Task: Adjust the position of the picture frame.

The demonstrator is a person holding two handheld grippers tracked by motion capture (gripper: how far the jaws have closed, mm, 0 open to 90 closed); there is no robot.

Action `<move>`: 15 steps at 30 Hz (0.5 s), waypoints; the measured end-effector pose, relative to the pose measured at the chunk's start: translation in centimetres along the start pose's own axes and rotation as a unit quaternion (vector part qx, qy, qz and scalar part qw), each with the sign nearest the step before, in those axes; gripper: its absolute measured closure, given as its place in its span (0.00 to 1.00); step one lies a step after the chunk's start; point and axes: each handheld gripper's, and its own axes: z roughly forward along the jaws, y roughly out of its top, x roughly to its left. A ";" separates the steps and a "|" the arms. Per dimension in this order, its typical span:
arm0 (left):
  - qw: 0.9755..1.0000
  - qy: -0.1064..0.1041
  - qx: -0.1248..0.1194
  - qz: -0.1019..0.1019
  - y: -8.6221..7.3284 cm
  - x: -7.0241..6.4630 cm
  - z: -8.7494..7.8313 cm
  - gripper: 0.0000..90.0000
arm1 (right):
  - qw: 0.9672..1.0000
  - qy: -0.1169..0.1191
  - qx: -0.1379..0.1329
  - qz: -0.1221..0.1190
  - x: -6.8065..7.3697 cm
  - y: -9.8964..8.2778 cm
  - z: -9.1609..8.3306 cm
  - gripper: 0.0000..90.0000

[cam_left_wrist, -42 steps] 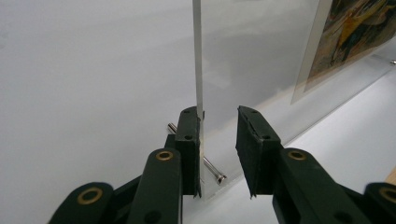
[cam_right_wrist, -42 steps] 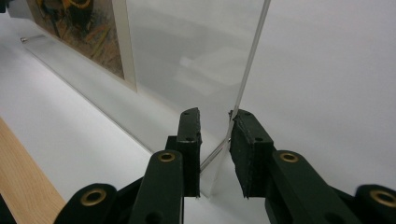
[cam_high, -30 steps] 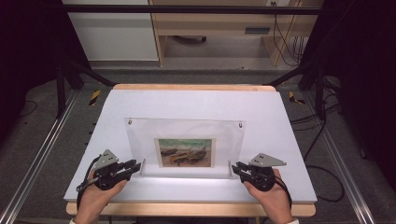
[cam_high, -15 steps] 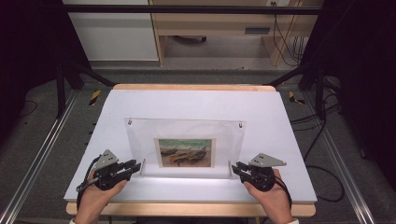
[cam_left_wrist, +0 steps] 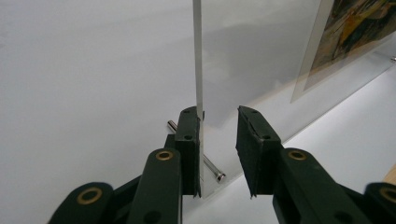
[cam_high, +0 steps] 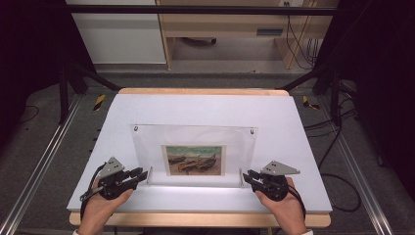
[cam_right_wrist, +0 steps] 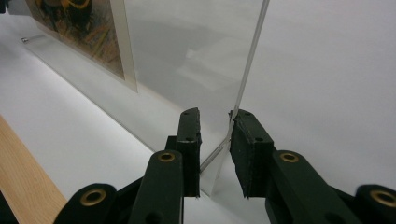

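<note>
A clear picture frame (cam_high: 193, 154) stands mid-table (cam_high: 205, 105), its lower corners between the parted jaws of the left gripper (cam_high: 142, 174) and right gripper (cam_high: 247, 175), hands low at the near edge.

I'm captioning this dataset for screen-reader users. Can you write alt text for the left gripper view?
The left gripper straddles the edge of an upright clear acrylic frame, jaws open, one touching the panel. A metal pin crosses the frame's bottom corner, and a painted print shows at upper right.
</note>
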 end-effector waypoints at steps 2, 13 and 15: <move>1.000 0.000 0.000 0.001 0.0 0.0 0.0 0.77 | 1.000 -0.001 0.000 0.000 0.0 0.0 0.0 0.82; 1.000 0.001 0.005 0.006 0.0 -0.1 0.0 0.77 | 1.000 -0.002 0.001 -0.003 0.2 -0.1 -0.1 0.82; 1.000 0.002 0.005 0.008 -0.2 -0.1 -0.1 0.77 | 1.000 -0.002 0.000 -0.005 0.2 -0.1 -0.1 0.82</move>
